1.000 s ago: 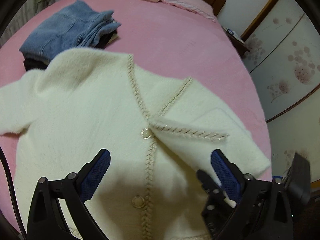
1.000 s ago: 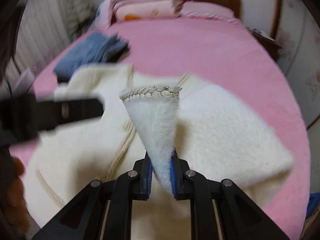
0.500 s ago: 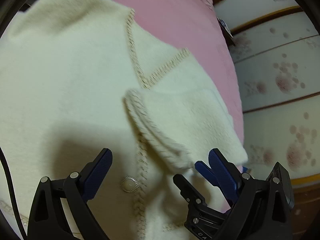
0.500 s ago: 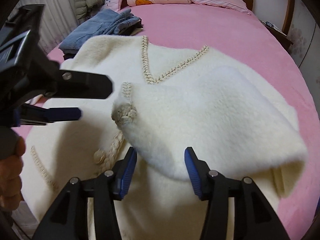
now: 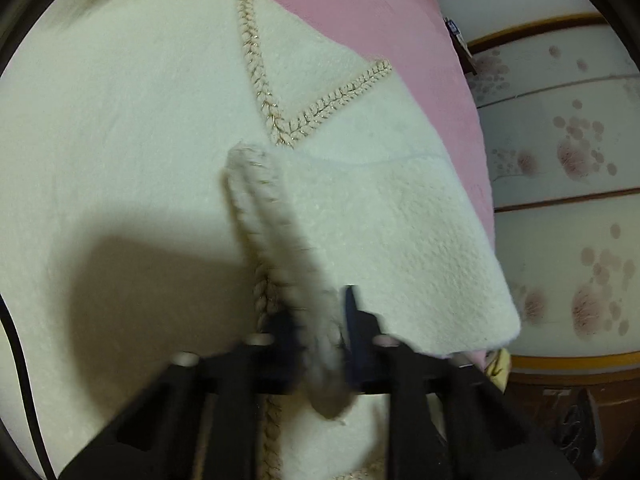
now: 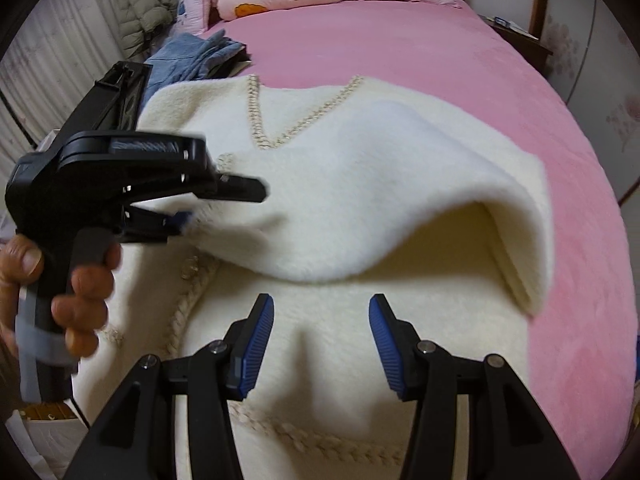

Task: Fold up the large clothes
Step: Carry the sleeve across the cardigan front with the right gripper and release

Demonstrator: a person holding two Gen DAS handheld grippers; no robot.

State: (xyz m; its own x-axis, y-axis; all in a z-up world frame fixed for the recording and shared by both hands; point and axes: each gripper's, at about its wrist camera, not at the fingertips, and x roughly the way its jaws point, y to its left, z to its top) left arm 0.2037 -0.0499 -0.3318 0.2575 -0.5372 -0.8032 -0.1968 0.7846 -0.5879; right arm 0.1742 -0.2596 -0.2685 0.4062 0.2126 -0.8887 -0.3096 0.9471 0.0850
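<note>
Left wrist view: left tool (image 5: 320, 322) angled down, clamped on cardigan's (image 5: 132, 152) braided cuff (image 5: 276, 240); right tool (image 6: 321, 342) half-open, empty.

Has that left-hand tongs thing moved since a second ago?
Yes. The left tongs dropped toward the cream cardigan; its V-neck braid now looms larger, and they have shut on the folded sleeve's cuff.

Black gripper (image 6: 320, 344), ribbed blue pads (image 6: 256, 344)

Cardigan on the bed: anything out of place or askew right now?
The cream cardigan lies flat except its folded-in sleeve, which arches up in a hollow hump while the left gripper pinches the braided cuff. Nothing looks damaged.
</note>
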